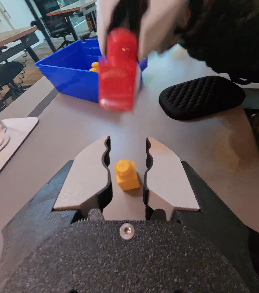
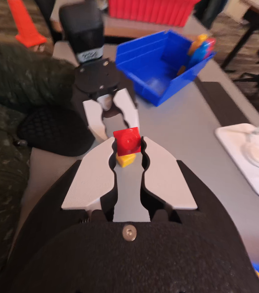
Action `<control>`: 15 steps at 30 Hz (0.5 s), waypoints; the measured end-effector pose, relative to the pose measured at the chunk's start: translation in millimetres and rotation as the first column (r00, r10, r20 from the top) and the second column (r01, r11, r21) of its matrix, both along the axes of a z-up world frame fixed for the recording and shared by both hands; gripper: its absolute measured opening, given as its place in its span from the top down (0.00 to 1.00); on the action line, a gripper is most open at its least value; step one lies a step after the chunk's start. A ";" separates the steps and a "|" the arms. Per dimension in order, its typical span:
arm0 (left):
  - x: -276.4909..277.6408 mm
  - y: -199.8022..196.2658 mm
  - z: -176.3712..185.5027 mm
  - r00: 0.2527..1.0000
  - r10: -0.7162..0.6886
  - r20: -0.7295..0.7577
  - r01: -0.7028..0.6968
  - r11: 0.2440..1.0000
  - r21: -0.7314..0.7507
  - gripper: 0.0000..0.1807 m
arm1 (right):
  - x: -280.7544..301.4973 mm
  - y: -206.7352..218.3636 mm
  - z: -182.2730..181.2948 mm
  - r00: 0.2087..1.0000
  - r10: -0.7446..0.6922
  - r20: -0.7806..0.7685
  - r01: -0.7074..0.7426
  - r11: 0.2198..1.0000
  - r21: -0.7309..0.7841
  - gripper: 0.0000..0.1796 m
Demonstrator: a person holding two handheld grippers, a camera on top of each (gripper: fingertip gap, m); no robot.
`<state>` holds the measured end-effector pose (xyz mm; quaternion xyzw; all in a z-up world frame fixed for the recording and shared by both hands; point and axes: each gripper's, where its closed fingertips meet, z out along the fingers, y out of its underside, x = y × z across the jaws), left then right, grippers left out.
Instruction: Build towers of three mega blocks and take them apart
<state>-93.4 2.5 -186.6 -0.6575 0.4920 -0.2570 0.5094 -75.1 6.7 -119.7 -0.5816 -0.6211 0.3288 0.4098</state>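
**Blocks: red one pinched above the yellow one**

Blocks first. I see a yellow block [image 1: 127, 175] standing upright on the table [image 1: 78, 126], a small glossy plastic cube with one round stud on top. My left gripper [image 1: 127, 139] sits spread around it, with the block between the fingers [image 1: 87, 172] and touching neither. Those fingers are pale, matte, with wavy black inner edges, set on a grainy black body with one silver screw.

My right gripper [image 2: 127, 138] pinches a red block [image 2: 128, 141] at its tips. It has the same shiny plastic and a single stud, and it hangs just above the yellow block [image 2: 126, 160]. In the left wrist view the red block [image 1: 118, 74] is smeared by motion blur.

A blue bin [image 1: 71, 76] of hard, smooth plastic with slanted walls stands farther back, with more blocks inside: yellow, blue and red ones. Near it lies a black pad [image 1: 201, 97], rounded with a woven, dimpled surface. A pale flat plate [image 1: 6, 147] with rounded corners lies at the table's edge. An orange cone [image 2: 25, 25] stands on the floor beyond.

I can read no writing.
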 end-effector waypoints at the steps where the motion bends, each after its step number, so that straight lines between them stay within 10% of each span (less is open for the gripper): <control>1: -3.8 3.3 2.0 1.000 0.014 0.018 -0.014 1.000 -0.005 0.77 | 13.7 18.7 18.8 0.997 -0.065 -0.033 0.066 0.998 0.011 0.84; 7: -19.8 18.0 -15.6 0.994 0.084 -0.068 -0.090 0.992 -0.085 0.67 | 150.7 192.1 61.1 0.764 -0.643 0.048 0.627 0.758 0.180 0.84; 15: -18.0 3.2 -71.5 0.958 -0.001 -0.285 -0.076 0.962 -0.260 0.59 | 228.2 301.3 -56.3 0.500 -0.772 0.391 0.803 0.583 0.125 0.84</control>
